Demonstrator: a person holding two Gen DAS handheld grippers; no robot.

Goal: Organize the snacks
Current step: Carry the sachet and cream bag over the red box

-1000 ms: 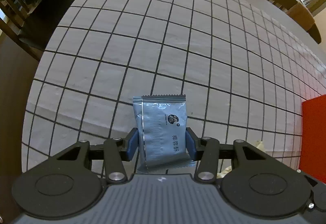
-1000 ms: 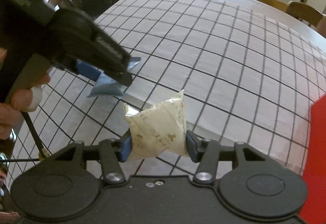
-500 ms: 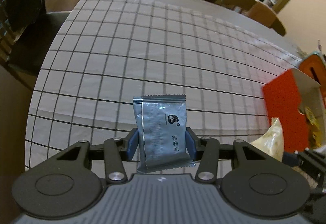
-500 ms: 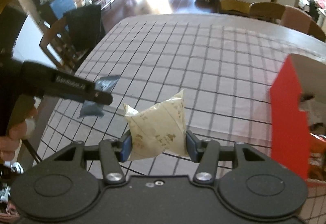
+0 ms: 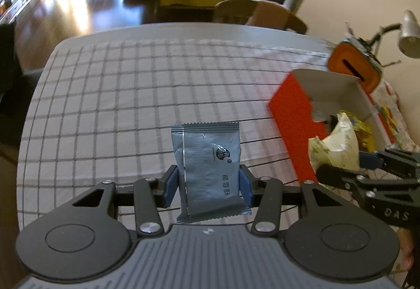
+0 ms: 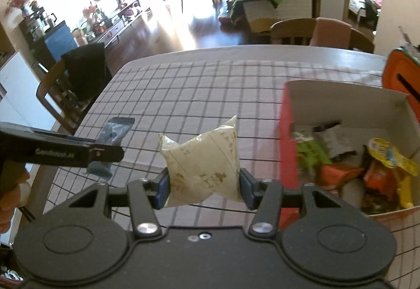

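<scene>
**A:** What have I got in the fingers?

**B:** On my left gripper [image 5: 208,185], the blue pads are clamped on the two long edges of a grey-blue snack packet [image 5: 210,170], which stands upright between them. My right gripper [image 6: 204,187] is pinching a cream pillow packet [image 6: 202,168] across its middle, so it bulges out like a bow. Neither packet touches the checked tablecloth [image 5: 131,94]; both hang above it.

**A:** And the box?

**B:** The red box [image 6: 287,136] sits to the right, open-topped, already holding orange, green and yellow snack bags [image 6: 367,165]. From the left camera my right gripper is just beside its near wall.

**A:** What worries you?

**B:** Three things, I'd judge. The grey packet is slick foil held only by its edges; a quick swing could let it twist or slip out. The cream one is puffy, so squeezing harder might burst it. And both my hands head for one opening, so they could collide, or a packet could clip the box wall and nudge the box.
</scene>
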